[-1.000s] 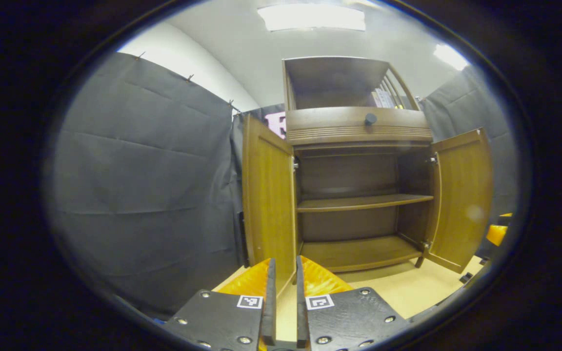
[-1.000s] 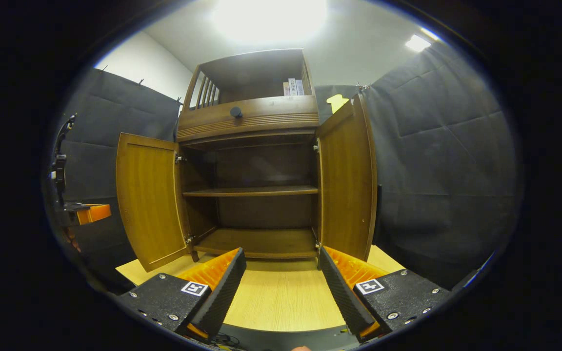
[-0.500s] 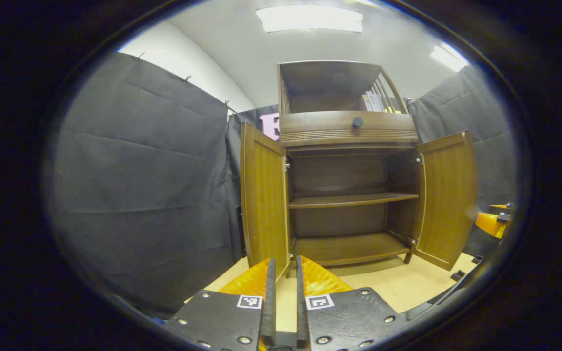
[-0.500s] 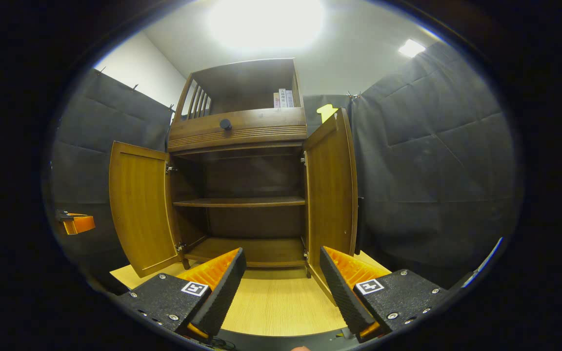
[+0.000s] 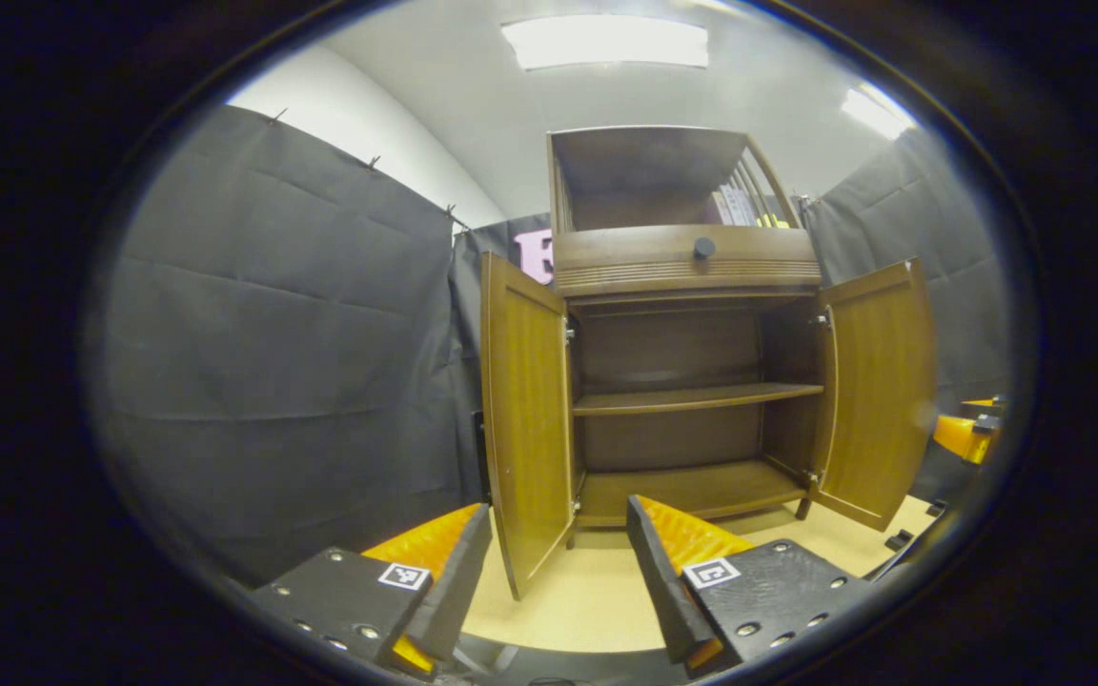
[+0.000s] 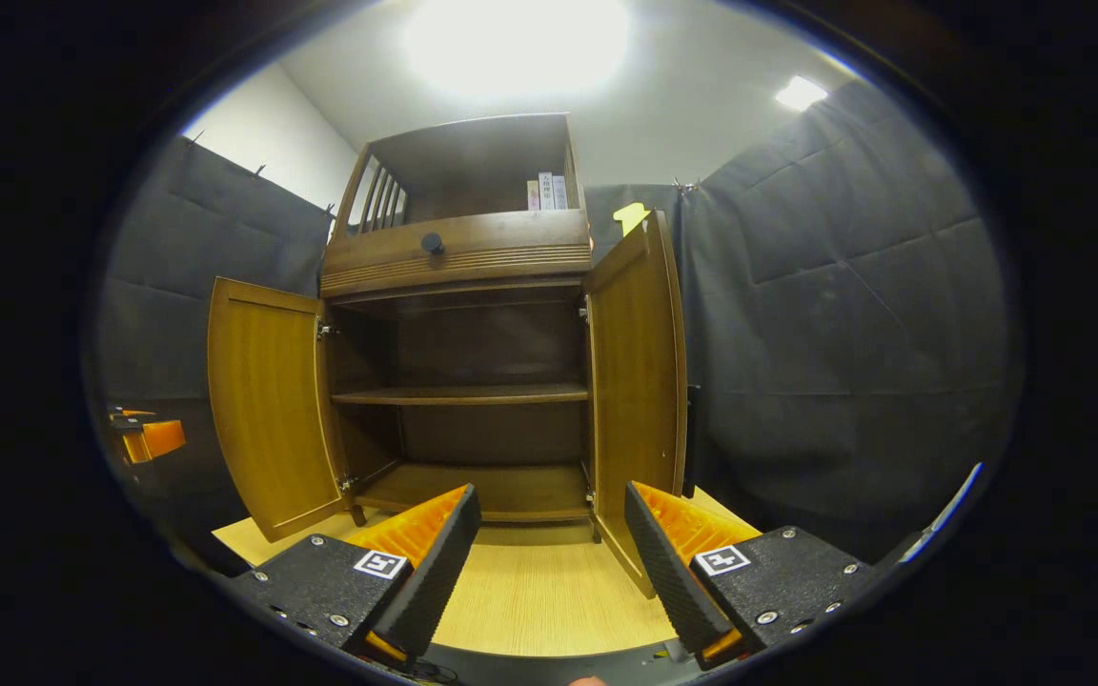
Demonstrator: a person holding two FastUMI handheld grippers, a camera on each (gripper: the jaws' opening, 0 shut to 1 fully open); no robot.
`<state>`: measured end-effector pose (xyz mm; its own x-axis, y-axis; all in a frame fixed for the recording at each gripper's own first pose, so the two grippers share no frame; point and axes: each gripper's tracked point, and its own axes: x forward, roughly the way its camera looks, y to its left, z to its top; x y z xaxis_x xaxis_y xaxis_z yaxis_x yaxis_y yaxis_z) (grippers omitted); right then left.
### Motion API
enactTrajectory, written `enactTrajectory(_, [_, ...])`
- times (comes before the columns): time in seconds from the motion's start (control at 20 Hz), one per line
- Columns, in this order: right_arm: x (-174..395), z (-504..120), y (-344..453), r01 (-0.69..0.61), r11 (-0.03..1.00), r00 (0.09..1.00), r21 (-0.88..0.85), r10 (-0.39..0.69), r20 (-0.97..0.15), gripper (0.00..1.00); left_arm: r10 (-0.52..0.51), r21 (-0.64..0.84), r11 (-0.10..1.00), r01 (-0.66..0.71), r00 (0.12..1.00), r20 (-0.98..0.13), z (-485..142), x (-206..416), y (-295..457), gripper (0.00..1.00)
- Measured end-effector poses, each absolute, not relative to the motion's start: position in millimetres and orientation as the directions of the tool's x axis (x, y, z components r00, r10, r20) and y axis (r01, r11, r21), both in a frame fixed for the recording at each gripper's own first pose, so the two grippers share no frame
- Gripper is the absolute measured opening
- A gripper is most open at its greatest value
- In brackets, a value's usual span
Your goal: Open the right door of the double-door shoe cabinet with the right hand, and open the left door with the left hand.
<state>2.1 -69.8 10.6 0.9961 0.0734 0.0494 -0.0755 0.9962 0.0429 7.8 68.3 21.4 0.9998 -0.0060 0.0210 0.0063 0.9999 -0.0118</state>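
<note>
The brown wooden shoe cabinet (image 5: pixel 692 272) stands with both doors swung wide, baring two empty shelves. In the left gripper view the left door (image 5: pixel 525 419) hangs edge-on just ahead of my left gripper (image 5: pixel 559 510), which is open. The door's lower corner sits between the fingers without touching them. The right door (image 5: pixel 878 391) stands open farther off. In the right gripper view the right door (image 6: pixel 640 400) is close ahead, slightly right of my open right gripper (image 6: pixel 551 491), which holds nothing. The left door (image 6: pixel 268 410) angles out at the left.
A drawer with a dark knob (image 5: pixel 703 248) sits above the doors, under an open top shelf with a few books (image 6: pixel 546 191). The cabinet rests on a light wooden floor (image 6: pixel 549 591). Black cloth walls close in on both sides. The other gripper (image 5: pixel 964 433) shows at the right edge.
My left gripper has opened and let go of the left door's edge. Both grippers have drawn back a little from the cabinet. The doors stay open.
</note>
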Motion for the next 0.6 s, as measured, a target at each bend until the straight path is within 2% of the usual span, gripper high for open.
enactTrajectory(0.1, [3.2,10.3,-70.1,-0.075,0.996,0.996,0.038,0.073,0.056,0.94,0.005,-0.012,1.000,-0.005,1.000,0.025,23.0,5.2,72.6,0.99])
enactTrajectory(0.6, [2.6,12.3,-70.2,-0.064,0.997,0.996,0.046,0.061,0.067,0.94,0.021,-0.007,1.000,-0.021,0.998,0.052,33.3,-6.0,79.5,0.99])
